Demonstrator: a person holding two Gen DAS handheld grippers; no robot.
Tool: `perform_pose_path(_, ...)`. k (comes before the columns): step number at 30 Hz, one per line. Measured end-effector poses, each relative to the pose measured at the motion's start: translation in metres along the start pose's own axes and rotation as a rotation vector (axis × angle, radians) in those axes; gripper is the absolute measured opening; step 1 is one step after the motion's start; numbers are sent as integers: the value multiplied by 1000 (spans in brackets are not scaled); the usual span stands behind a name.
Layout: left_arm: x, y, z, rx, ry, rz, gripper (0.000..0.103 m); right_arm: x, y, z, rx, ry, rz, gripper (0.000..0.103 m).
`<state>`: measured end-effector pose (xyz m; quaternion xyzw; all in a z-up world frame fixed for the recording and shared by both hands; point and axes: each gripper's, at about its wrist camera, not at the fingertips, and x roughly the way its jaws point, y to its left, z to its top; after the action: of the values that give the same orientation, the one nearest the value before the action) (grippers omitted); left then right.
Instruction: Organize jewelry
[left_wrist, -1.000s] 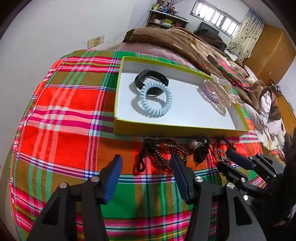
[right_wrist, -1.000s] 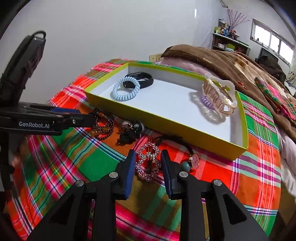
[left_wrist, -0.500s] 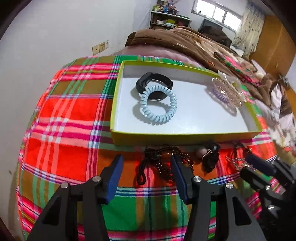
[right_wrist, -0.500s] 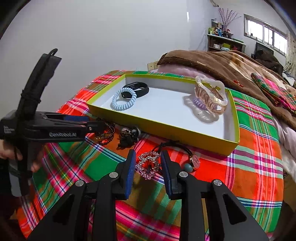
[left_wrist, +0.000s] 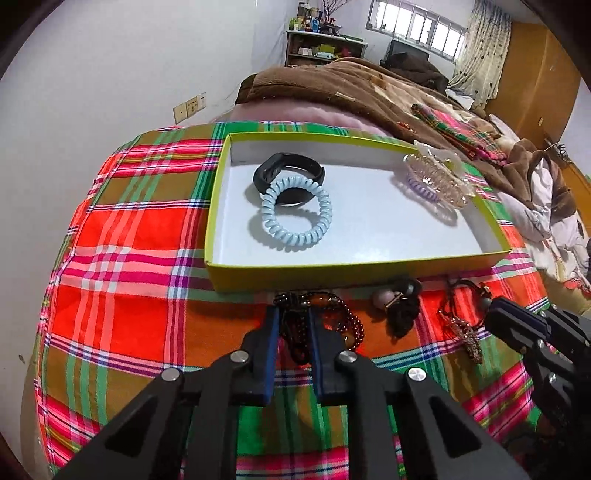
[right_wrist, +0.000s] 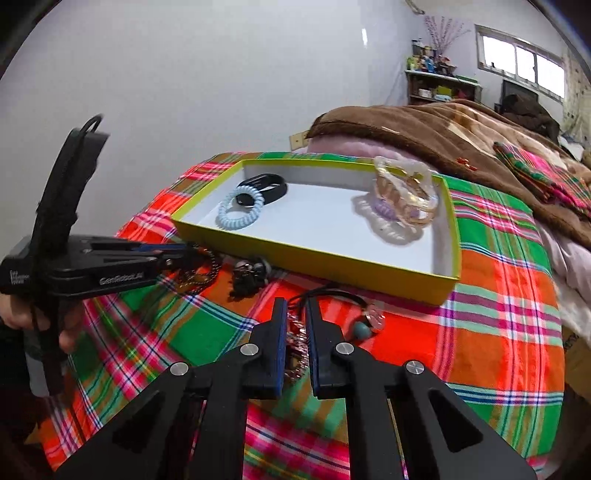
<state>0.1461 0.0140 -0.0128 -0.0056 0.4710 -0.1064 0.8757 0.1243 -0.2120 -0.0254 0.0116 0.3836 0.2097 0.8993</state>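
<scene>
- Inside, one yellow-green box (left_wrist: 221, 206) with a white floor holds four things: one black band (left_wrist: 306, 170), one pale blue coil hair tie (left_wrist: 295, 236) leaning on it, one clear hair claw (left_wrist: 439, 173) at the far right end, and one lilac coil tie (left_wrist: 421, 190) under that claw.
- Outside, just in front of the box's near wall, four more pieces lie on the bed: one dark beaded bracelet (left_wrist: 343, 321), one black hair tie with beads (left_wrist: 400, 306), one rhinestone clip (left_wrist: 469, 338) and one black cord tie with a teal bead (right_wrist: 360, 325).
- Two tools are at work. The left hand-held gripper (left_wrist: 293, 332) is closing, its blue pads pinching the beaded bracelet's strands; the right hand-held gripper (right_wrist: 295, 332) is pressed together on the rhinestone clip.
- One hand (right_wrist: 22, 317) grips the left tool's handle.
- Underneath is a plaid bedspread (left_wrist: 122, 236) in red, green and orange, with a brown blanket (left_wrist: 332, 85) bunched beyond.
- Around stand a white wall, a cluttered shelf (left_wrist: 325, 44), a window (left_wrist: 417, 24) with curtains and a wooden wardrobe (left_wrist: 535, 74).
</scene>
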Motion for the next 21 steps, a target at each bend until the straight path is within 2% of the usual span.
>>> perform_pose_path(2,-1,1,-2,-2,2,-2,16,1,-2,-1,6,21,18,14)
perform_pose_path(4,0,2,-3,-8,4,-5,16,4,2,-2,-16,41,9,22)
perform_pose_path(6,-1,3,-4,-12,3,-5,16,13,6,-3,-47,81,4,42)
perform_pose_path(7,-1,4,-4,-14,4,-6,16,17,9,-4,-63,93,-10,44)
perform_pose_path(19,2,8,-7,-36,19,-15,16,29,11,-3,-63,143,-40,44)
perform_pose_path(21,2,8,-7,-36,17,-23,16,29,13,-4,-78,142,-46,31)
